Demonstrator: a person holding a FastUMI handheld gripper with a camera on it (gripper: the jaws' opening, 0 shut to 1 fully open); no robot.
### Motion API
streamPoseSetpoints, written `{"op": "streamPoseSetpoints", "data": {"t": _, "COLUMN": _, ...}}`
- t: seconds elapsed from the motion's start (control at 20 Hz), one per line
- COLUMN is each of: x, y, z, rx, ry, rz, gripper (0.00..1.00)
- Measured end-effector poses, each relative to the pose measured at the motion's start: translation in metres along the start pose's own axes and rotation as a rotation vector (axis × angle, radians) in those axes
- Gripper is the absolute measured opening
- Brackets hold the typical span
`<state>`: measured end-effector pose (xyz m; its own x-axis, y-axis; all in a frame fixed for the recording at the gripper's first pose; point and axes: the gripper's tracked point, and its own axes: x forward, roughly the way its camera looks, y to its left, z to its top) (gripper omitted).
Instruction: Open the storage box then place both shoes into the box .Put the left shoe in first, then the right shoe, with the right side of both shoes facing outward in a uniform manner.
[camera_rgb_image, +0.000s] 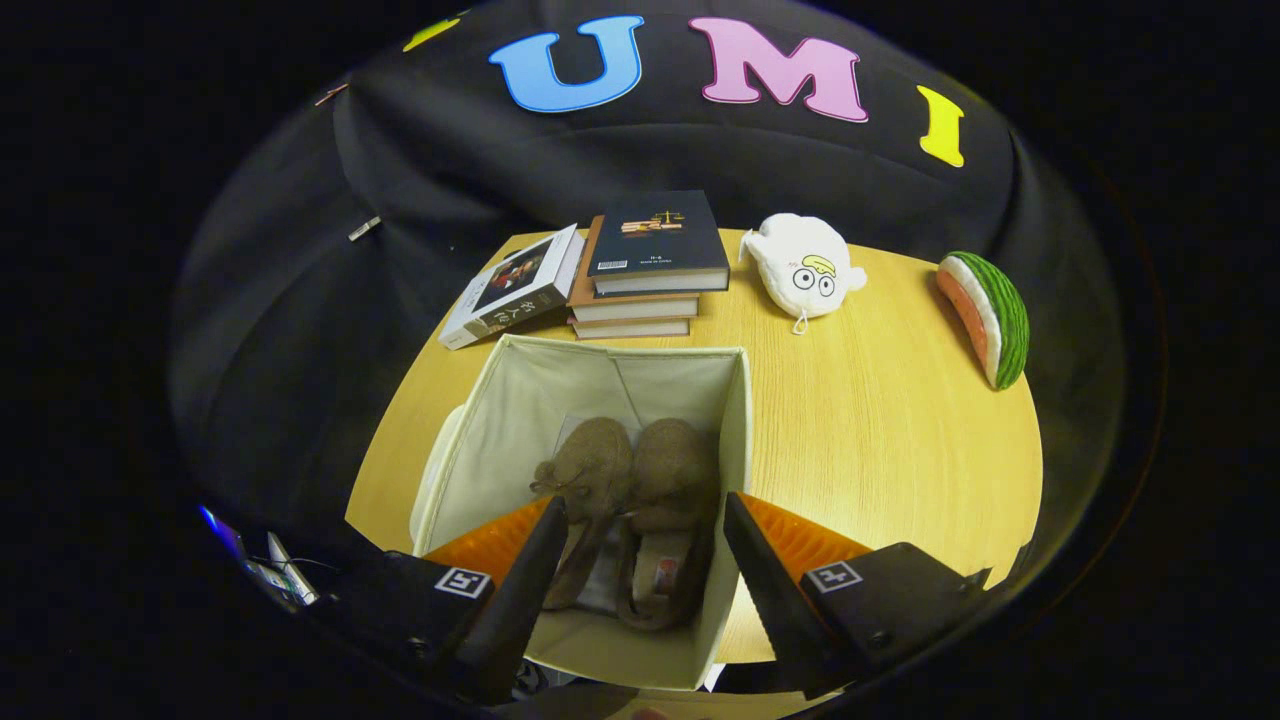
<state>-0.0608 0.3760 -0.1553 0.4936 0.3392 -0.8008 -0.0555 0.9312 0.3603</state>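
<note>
Already both shoes (628, 500) lie side by side in the storage box (735, 420), directly below and between the spread, empty gripper (640, 520) fingers, long axes running away from it.

Dim booth, table (880, 420) lit from above, sharp centre, fisheye-bent edges.

1. The tongs (640, 515) stand open over the storage box (480, 440), and one finger covers the heel end of the left shoe (585, 480).
2. The fingers hide parts of the box's near wall.
3. The small things (270, 570) beside the table (880, 430) are too dark to tell.
4. The bottom books in the stack of books (640, 285) lie mostly covered.
</note>
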Motion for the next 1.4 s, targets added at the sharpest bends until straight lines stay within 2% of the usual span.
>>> {"op": "streamPoseSetpoints", "data": {"t": 0.4, "x": -0.023, "y": -0.043, "z": 0.037, "rx": -0.025, "ry": -0.199, "rz": -0.006, "gripper": 0.99}}
{"op": "streamPoseSetpoints", "data": {"t": 0.85, "x": -0.081, "y": -0.156, "z": 0.099, "rx": -0.042, "ry": -0.446, "rz": -0.106, "gripper": 0.99}}
{"op": "streamPoseSetpoints", "data": {"t": 1.15, "x": -0.139, "y": -0.236, "z": 0.138, "rx": -0.030, "ry": -0.620, "rz": -0.197, "gripper": 0.99}}
{"op": "streamPoseSetpoints", "data": {"t": 1.4, "x": -0.186, "y": -0.287, "z": 0.152, "rx": -0.049, "ry": -0.743, "rz": -0.255, "gripper": 0.99}}
